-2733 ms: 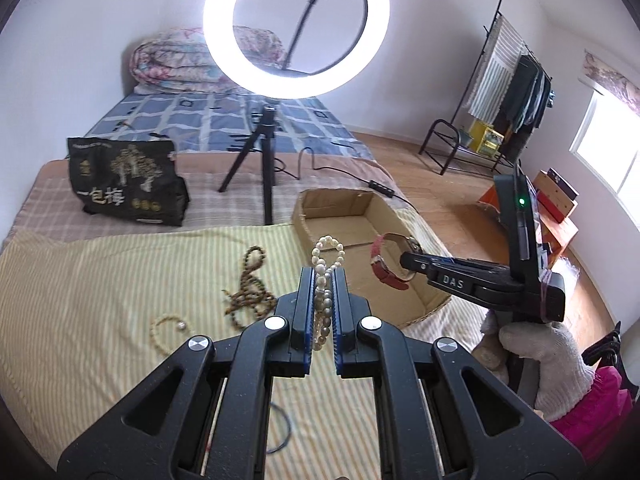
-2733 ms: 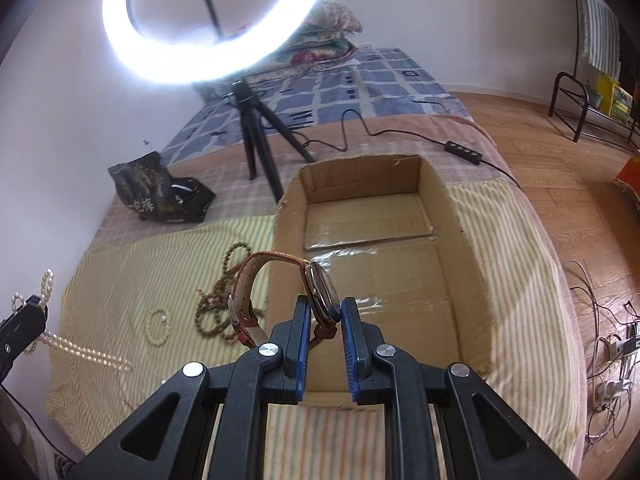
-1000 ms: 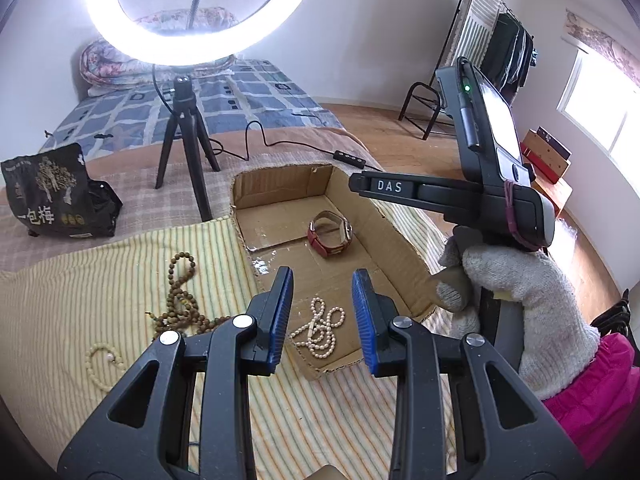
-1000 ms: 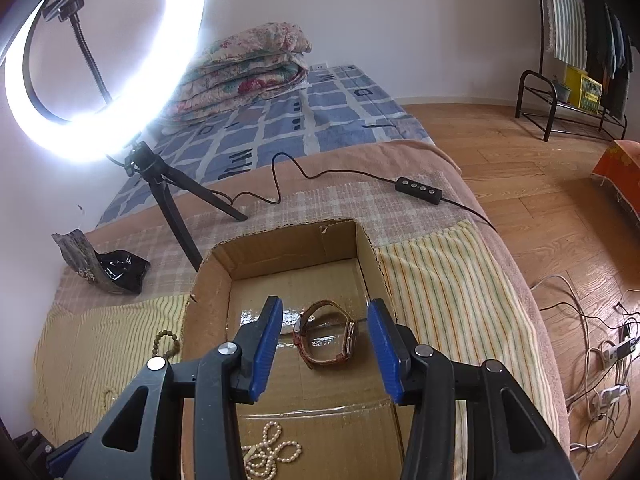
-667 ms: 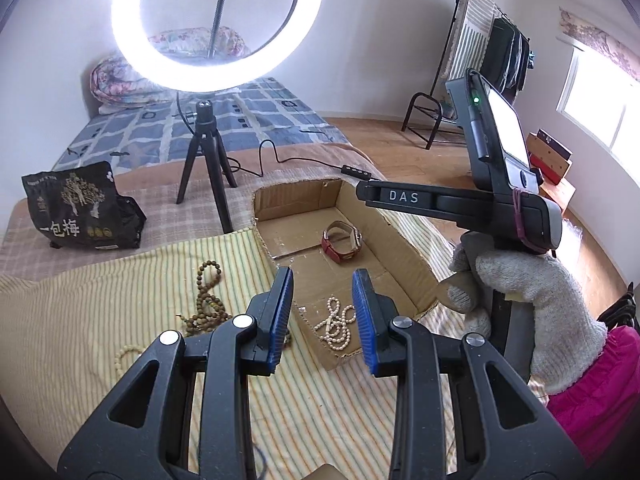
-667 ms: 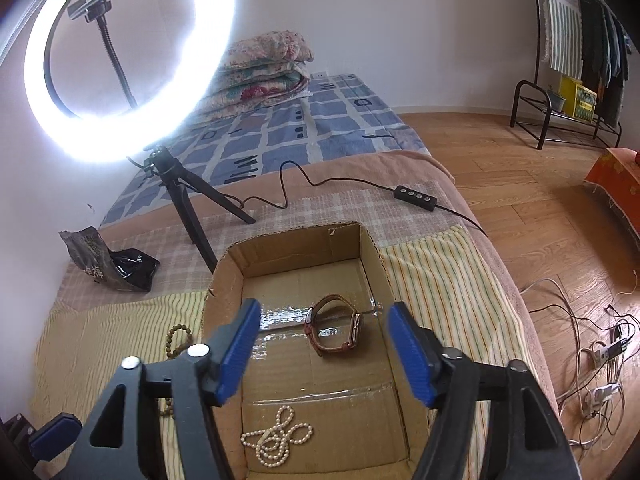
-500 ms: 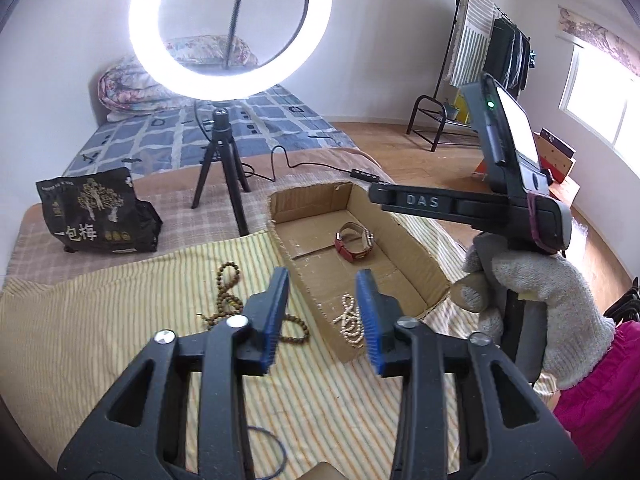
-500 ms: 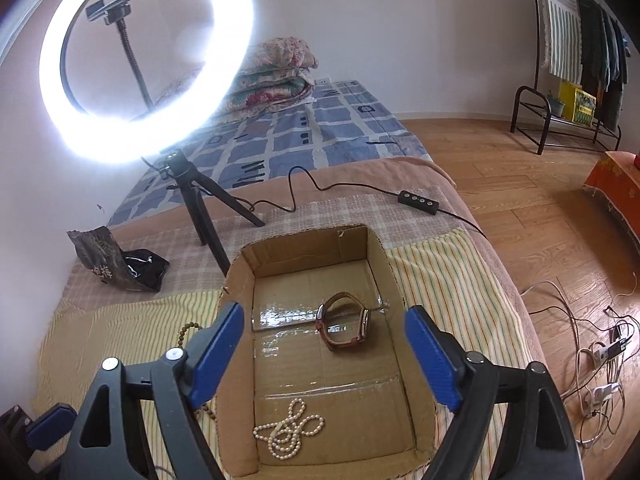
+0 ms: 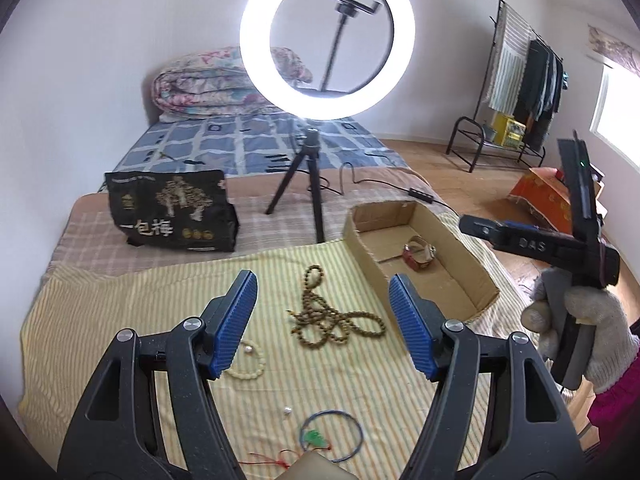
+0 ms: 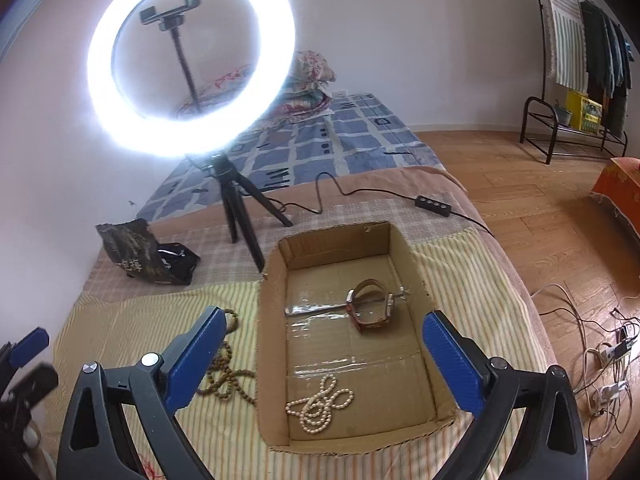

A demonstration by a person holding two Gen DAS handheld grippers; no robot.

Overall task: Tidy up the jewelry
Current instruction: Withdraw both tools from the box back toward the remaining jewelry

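An open cardboard box (image 10: 416,280) lies on a yellow striped cloth (image 9: 120,320). In it are a red-strapped watch (image 10: 370,306) and a white pearl necklace (image 10: 320,402). The box (image 9: 362,240) and watch (image 9: 420,258) also show in the left wrist view. A brown bead necklace (image 9: 332,316) lies on the cloth left of the box. A pale bead bracelet (image 9: 250,362), a loose pearl (image 9: 287,411) and a blue cord ring with a green charm (image 9: 330,436) lie nearer. My left gripper (image 9: 322,328) is wide open above the brown beads. My right gripper (image 10: 320,364) is wide open above the box.
A ring light on a tripod (image 9: 316,184) stands behind the cloth, its cable and switch (image 10: 434,203) trailing right. A black bag (image 9: 172,212) sits at the back left. A folded quilt (image 9: 208,88) lies against the wall. A clothes rack (image 9: 516,92) and floor cables (image 10: 600,360) are to the right.
Both grippers let go of their pieces, now in the box, then opened wider and drew back. My left gripper has swung left over the brown beads.
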